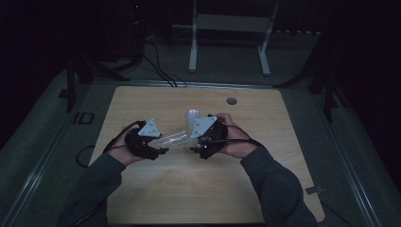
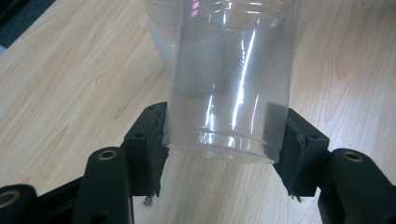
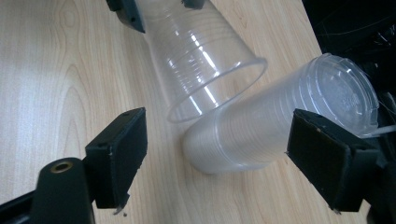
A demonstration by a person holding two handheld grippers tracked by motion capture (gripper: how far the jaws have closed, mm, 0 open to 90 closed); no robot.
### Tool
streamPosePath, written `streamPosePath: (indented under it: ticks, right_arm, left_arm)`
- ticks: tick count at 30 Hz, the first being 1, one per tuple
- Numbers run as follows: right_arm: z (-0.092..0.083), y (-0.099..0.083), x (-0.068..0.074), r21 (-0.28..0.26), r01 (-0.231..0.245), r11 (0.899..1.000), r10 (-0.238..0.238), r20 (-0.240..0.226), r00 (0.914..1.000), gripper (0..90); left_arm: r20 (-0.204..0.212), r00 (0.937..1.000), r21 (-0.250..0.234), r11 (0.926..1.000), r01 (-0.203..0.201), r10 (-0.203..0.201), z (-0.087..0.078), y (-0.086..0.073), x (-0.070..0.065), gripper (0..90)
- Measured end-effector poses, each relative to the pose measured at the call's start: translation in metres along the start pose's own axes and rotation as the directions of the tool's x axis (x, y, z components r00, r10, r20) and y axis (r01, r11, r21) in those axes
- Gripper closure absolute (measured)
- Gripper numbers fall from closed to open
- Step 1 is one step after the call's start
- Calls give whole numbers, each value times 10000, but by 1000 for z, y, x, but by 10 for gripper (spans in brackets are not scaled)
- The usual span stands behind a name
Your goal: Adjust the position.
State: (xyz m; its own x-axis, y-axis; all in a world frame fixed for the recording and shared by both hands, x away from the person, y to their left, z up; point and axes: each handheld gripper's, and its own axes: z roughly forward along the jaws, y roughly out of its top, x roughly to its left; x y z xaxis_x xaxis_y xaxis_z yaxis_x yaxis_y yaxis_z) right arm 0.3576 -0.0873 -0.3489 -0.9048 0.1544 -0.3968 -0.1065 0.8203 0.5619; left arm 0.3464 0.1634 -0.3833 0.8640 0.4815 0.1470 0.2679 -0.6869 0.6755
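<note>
A single clear plastic cup [image 1: 173,139] lies on its side a little above the wooden table [image 1: 189,189]. My left gripper [image 1: 161,150] is shut on its base, and in the left gripper view both pads [image 2: 152,147] press the cup [image 2: 233,84] near its bottom. An upside-down stack of clear cups [image 1: 191,119] stands just past the held cup's open rim. My right gripper [image 1: 198,144] is open beside that stack. In the right gripper view the stack [image 3: 261,126] sits beyond my right gripper [image 3: 224,158], with the held cup [image 3: 201,60] above it.
A round grommet hole [image 1: 231,100] is in the table's far edge. A white metal frame [image 1: 227,33] and cables lie on the dark floor behind. The person's sleeves come in at the near edge.
</note>
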Motion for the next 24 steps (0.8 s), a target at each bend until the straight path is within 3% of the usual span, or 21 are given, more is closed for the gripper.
streamPosePath:
  ticks: [16, 24]
  right_arm:
    - [5, -2, 6, -53, -205, 9998, 204, -289, 9994, 269]
    - [4, -3, 6, -98, -381, 9992, 376, -461, 9982, 345]
  left_arm:
    - [-240, 9989, -783, 9962, 392, -412, -8, -3, 0, 415]
    - [-354, 9977, -1087, 9926, 540, -581, -11, -5, 0, 414]
